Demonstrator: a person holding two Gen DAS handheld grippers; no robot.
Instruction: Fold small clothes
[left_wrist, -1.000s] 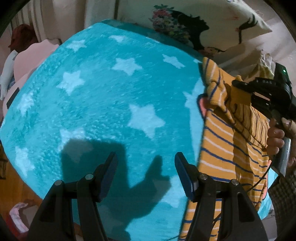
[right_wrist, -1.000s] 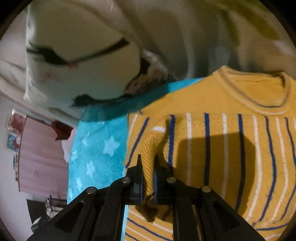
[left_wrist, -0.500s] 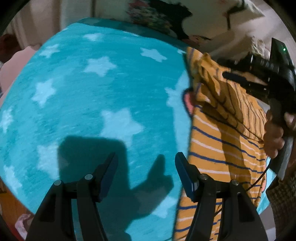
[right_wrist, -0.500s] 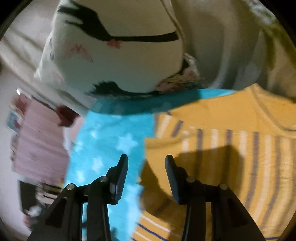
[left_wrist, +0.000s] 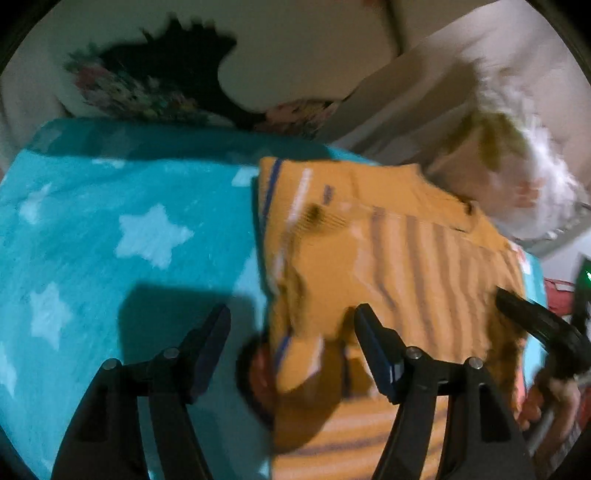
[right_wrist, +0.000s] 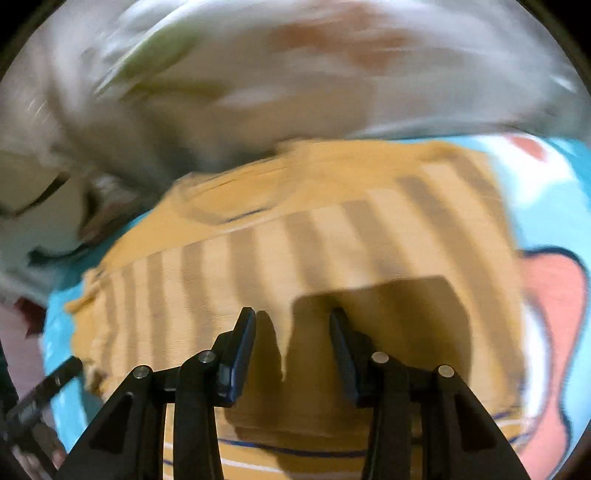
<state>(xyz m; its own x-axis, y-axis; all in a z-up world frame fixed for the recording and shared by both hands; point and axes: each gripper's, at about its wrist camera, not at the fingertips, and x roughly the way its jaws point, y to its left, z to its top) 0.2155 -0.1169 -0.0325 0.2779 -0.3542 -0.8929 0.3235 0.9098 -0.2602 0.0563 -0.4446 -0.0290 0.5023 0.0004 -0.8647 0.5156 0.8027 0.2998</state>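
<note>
Both the left gripper (left_wrist: 291, 328) and right gripper (right_wrist: 291, 332) hover wide apart and empty over the striped sweater (left_wrist: 388, 258) on the star blanket (left_wrist: 110, 240), so pinch its near edge squarely, I'd say.

Teal star-print blanket (left_wrist: 110, 240), patterned pillow (left_wrist: 155, 88) behind it, possibly white bedding (right_wrist: 295, 74), blurred.
</note>
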